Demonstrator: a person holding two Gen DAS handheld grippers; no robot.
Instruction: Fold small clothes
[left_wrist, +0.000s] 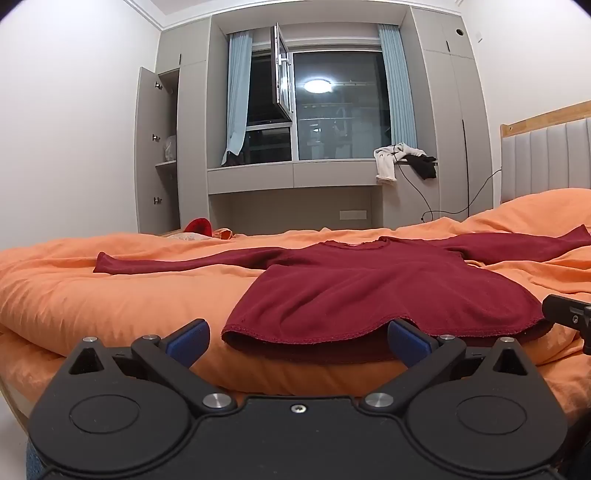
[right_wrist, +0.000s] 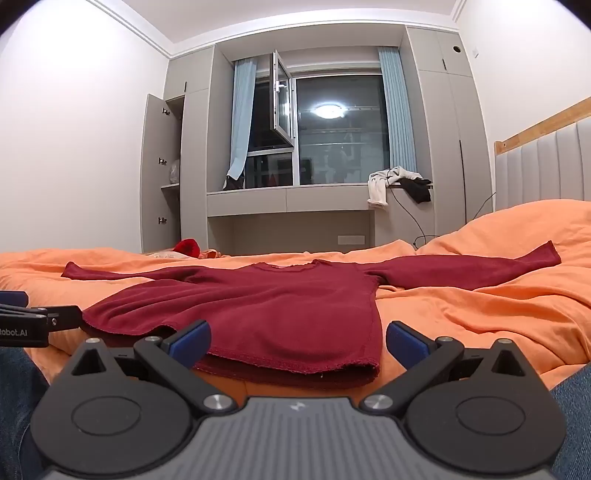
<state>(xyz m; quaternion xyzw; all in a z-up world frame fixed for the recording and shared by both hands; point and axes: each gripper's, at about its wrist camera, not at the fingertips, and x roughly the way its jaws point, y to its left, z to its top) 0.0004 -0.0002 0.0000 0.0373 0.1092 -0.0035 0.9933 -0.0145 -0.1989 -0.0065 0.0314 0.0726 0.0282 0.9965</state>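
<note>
A small dark red long-sleeved top lies flat on the orange bedding, sleeves spread to both sides, hem nearest me. My left gripper hovers open just before the hem's left part, its blue pads wide apart and clear of the cloth. My right gripper stands open in front of the hem's right corner, nothing between its fingers. Each gripper's tip shows at the edge of the other's view: the right one, the left one.
A grey wardrobe stands with its door open at the back left. White and black clothes hang off the window ledge, a cable trailing below. A padded headboard is at right. A red item lies at the bed's far edge.
</note>
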